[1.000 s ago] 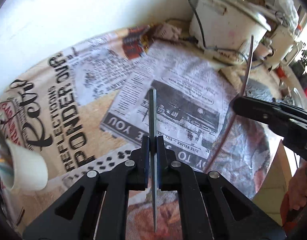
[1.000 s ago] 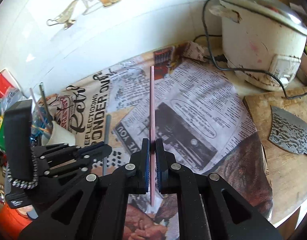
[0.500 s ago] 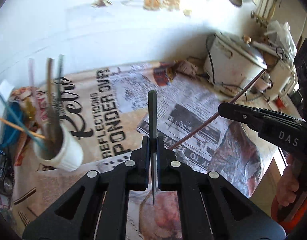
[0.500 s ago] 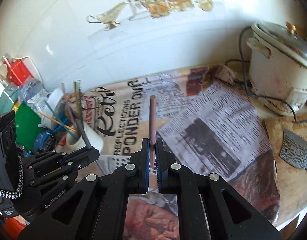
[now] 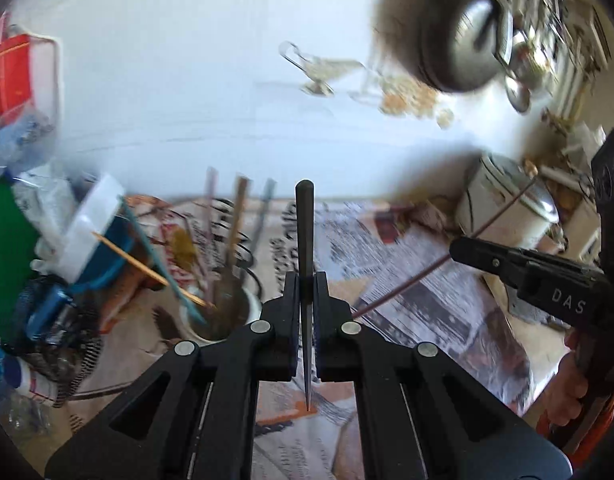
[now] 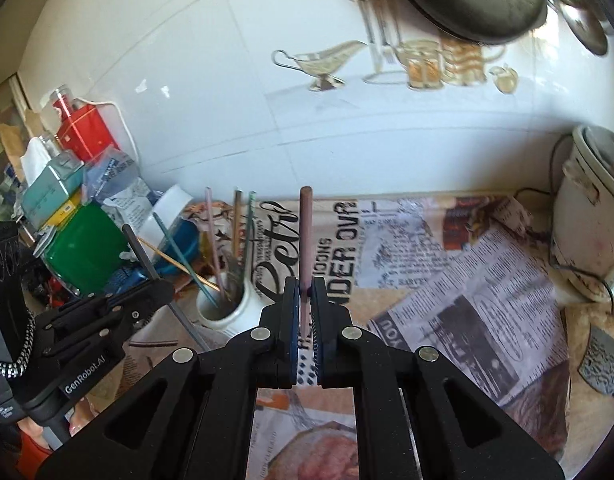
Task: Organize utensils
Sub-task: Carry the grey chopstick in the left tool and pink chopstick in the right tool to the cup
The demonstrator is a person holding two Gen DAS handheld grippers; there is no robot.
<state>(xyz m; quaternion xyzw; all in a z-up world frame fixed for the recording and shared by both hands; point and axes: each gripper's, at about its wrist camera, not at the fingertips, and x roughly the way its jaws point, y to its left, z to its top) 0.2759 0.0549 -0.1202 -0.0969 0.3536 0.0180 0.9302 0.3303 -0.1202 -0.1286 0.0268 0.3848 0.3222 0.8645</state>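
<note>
Chopsticks are riding one in each gripper: you are clamping the dark chopstick [image 5: 305, 264] in the left gripper [image 5: 305, 300] and the pink chopstick [image 6: 305, 248] in the right gripper [image 6: 305, 304], jaws pinched near the tapered ends (stiff, light, slippery), white cup [image 6: 231, 312] sitting left of the jaws.

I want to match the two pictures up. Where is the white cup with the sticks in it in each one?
Left wrist view: the white cup is low and left of centre, partly hidden behind the left gripper, which is shut on a dark chopstick.
Right wrist view: the cup is left of centre, between both grippers.
Shared landmark: the newspaper with big black letters, under the cup.
</note>
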